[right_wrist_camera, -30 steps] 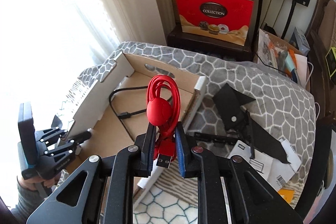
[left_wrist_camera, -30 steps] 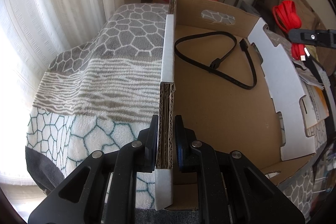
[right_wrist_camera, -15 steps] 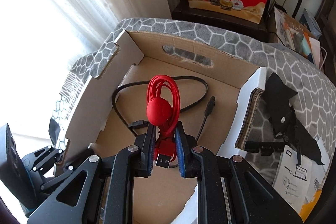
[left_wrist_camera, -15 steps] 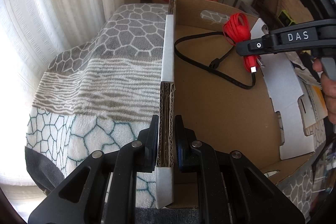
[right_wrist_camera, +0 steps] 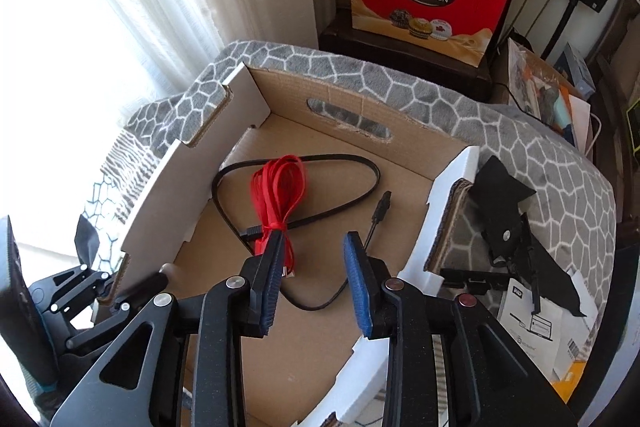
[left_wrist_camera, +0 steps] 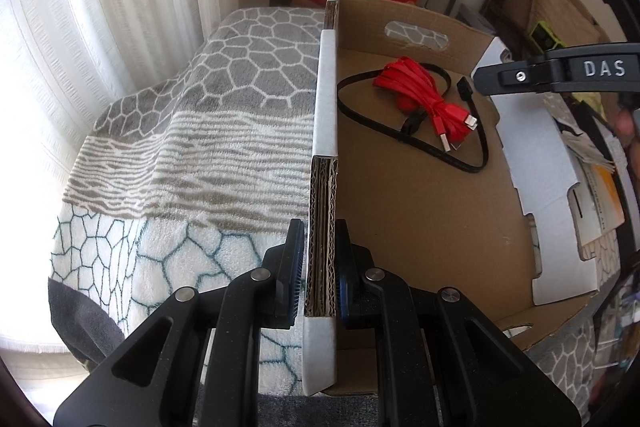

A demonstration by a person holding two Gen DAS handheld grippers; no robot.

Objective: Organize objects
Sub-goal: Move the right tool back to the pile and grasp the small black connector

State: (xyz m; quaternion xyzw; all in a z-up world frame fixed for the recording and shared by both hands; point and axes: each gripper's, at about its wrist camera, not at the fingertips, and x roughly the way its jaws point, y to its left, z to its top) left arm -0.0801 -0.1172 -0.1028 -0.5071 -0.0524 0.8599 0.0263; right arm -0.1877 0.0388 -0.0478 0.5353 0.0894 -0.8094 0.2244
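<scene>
Left gripper (left_wrist_camera: 316, 267) pinches the near side wall of the open brown cardboard box (left_wrist_camera: 420, 211), steadying it. Right gripper (right_wrist_camera: 314, 269), its jaws just opening and now spread, hangs over the box floor. Just beyond lies the bundled flat red cable (right_wrist_camera: 278, 199), free of the pads, across the looped black cable (right_wrist_camera: 360, 195), its long axis running away from the jaws; the right hand is nearer.

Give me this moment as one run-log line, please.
left gripper: shut on box wall | right gripper: open, just released | red cable: in box
</scene>
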